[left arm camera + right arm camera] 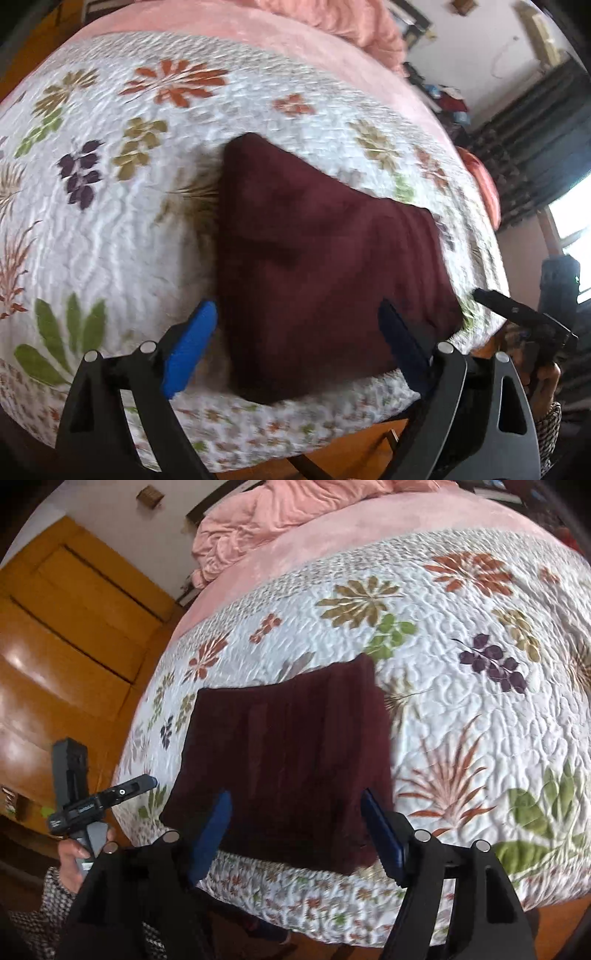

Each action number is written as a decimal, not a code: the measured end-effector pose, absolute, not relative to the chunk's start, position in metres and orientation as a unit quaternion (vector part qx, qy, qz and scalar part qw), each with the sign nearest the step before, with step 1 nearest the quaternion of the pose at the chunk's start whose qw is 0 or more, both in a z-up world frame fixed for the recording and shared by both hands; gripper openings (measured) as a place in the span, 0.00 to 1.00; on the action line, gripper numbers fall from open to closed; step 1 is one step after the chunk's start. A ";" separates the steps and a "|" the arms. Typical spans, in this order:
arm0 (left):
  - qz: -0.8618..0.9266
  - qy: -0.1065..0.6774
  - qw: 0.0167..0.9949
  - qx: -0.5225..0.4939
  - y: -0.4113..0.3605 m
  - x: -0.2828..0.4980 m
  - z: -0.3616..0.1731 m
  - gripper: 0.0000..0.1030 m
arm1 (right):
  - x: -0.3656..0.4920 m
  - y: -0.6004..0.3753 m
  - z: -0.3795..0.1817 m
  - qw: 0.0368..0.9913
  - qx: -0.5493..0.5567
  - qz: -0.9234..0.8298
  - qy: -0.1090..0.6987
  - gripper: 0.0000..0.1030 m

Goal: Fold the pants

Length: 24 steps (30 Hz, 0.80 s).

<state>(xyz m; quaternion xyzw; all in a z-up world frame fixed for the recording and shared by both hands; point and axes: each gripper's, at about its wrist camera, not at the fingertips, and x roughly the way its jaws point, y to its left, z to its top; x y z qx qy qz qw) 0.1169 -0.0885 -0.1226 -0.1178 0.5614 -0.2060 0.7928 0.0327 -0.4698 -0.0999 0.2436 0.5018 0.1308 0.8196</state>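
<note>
Blue-padded left gripper (295, 347) and right gripper (299, 834) both hang spread wide, pinching nothing, above the folded maroon pants (284, 760) lying near the floral quilt's (461, 709) front edge.

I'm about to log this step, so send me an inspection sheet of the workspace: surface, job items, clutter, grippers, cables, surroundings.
Surface: floral quilt spread over the bed, pink blanket beyond it.
Job's things: maroon pants lie folded into a compact rectangle near the quilt's front edge, flat, nothing on top.
Clutter: bunched pink bedding at the far end of the bed; nothing else seen on the quilt.
Grippers: left gripper open, above the pants, holding nothing; right gripper open, likewise empty.
Cables: a thin cord or mark on the far wall, too blurred to tell.
Surroundings: wooden floor, dark curtain beside a bright window.
</note>
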 end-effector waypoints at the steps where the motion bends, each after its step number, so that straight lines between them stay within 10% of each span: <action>1: -0.202 0.574 0.784 -0.119 -0.084 0.124 -0.130 0.86 | 0.038 -0.478 -0.107 0.812 0.251 0.131 0.510 0.71; 24: -0.250 0.638 0.708 -0.173 -0.113 0.161 -0.199 0.85 | 0.099 -0.489 -0.202 0.731 0.318 0.208 0.567 0.78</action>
